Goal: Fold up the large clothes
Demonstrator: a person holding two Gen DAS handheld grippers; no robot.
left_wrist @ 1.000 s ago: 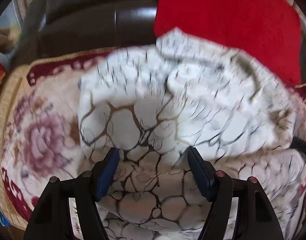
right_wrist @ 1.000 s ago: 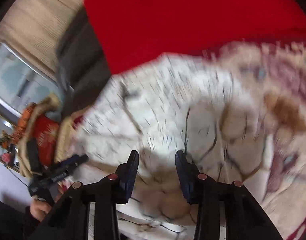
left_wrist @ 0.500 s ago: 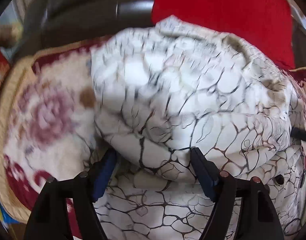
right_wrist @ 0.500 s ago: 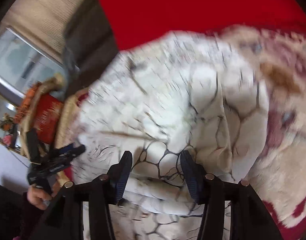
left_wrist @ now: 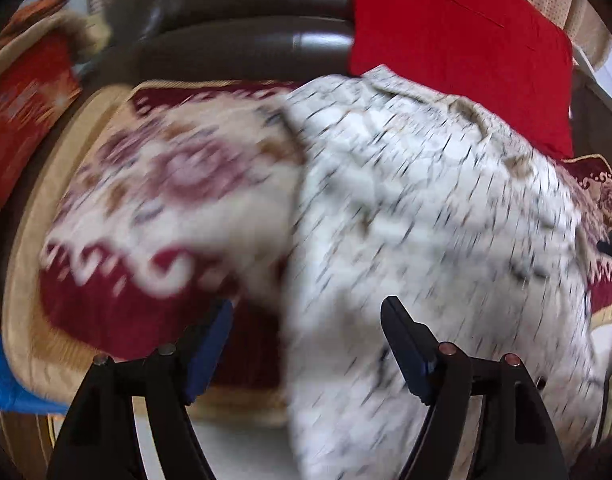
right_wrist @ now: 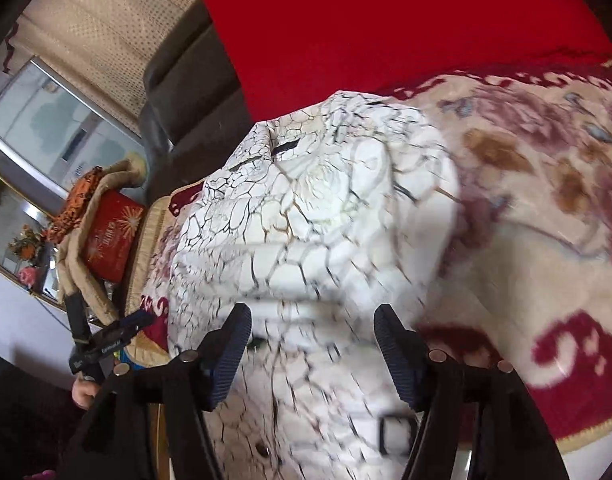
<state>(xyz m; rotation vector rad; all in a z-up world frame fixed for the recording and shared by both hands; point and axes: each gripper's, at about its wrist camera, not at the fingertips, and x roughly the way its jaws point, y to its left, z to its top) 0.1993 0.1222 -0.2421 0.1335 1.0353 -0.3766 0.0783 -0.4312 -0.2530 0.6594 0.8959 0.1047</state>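
On one floral cushion lies one white jacket; both grippers gape empty.

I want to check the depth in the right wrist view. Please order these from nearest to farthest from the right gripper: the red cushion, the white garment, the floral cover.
1. White garment: between the open jaws of the right gripper.
2. Floral cover: under the garment, spreading to the right.
3. Red cushion: at the top, behind both.
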